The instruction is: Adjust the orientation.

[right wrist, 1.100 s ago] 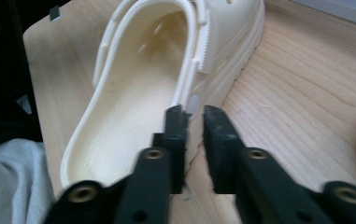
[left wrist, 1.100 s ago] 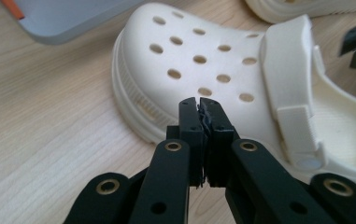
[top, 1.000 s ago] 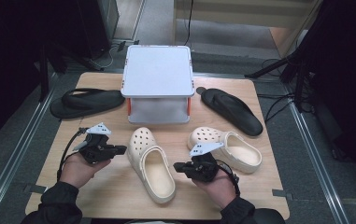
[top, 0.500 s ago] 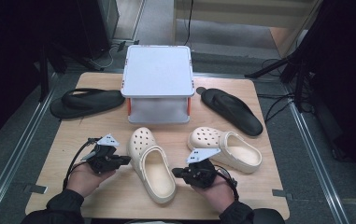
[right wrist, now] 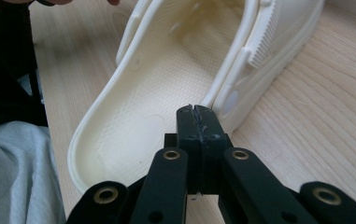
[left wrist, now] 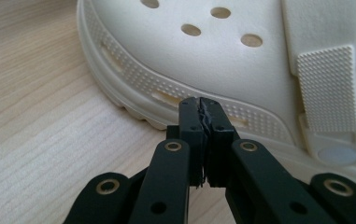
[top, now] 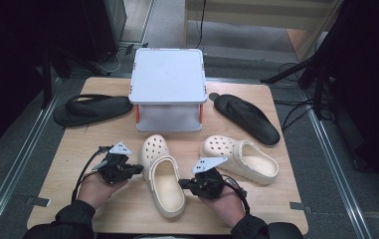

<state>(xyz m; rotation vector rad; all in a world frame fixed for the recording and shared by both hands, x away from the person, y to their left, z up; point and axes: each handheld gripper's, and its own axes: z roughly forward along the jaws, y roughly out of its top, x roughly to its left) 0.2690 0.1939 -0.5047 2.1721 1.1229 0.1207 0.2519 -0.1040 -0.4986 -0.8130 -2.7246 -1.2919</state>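
The left hand-held gripper (top: 136,169) has come down against the near cream clog (top: 163,174) on the tabletop (top: 77,149); the right hand-held gripper (top: 183,184) is flanking its other side. Both are staying closed, empty. A second clog (top: 239,159), white box (top: 167,89) and black sandals (top: 92,108) are lying beyond.

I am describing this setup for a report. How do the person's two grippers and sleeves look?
Both the left gripper and the right gripper are black, each with a grey three-cornered plate on top and a black cable trailing back. Their linked jaw arms carry brass-coloured rivets. The sleeves are dark.

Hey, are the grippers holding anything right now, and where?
Nothing. Both hand-held grippers, left and right, are shut on nothing, flanking the near clog.
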